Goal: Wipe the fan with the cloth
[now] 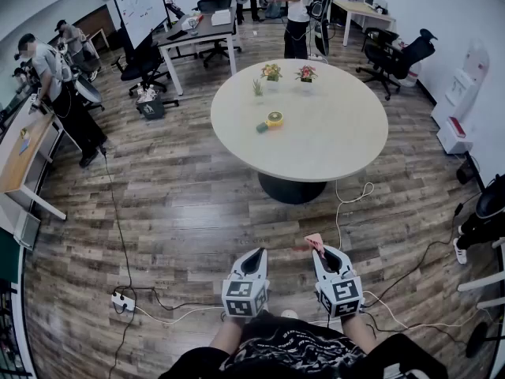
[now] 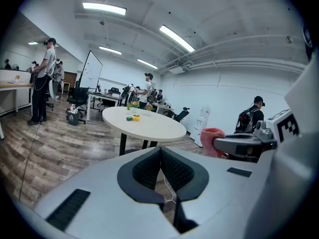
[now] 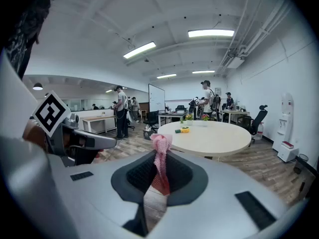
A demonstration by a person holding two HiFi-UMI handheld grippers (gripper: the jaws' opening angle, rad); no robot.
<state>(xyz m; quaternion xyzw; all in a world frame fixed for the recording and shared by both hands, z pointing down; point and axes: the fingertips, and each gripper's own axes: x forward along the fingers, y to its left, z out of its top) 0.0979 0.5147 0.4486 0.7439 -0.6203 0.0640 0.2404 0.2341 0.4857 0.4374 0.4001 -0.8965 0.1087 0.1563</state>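
Observation:
A small yellow and green fan [image 1: 272,120] lies on the round beige table [image 1: 331,144], well ahead of me; it also shows as the fan [image 2: 133,117] and the fan [image 3: 185,130] in the gripper views. My right gripper [image 1: 319,250] is shut on a pink cloth [image 1: 314,242], which sticks up between the jaws as the cloth [image 3: 160,146]. The left gripper [image 1: 254,253] is shut with nothing in it, its pads [image 2: 152,166] meeting. Both grippers hang side by side over the wooden floor, short of the table.
Two small potted plants [image 1: 272,72] [image 1: 306,73] stand at the table's far side. Cables and a power strip [image 1: 122,299] lie on the floor near my feet. Desks, office chairs [image 1: 394,54], a whiteboard [image 1: 138,2] and several people ring the room.

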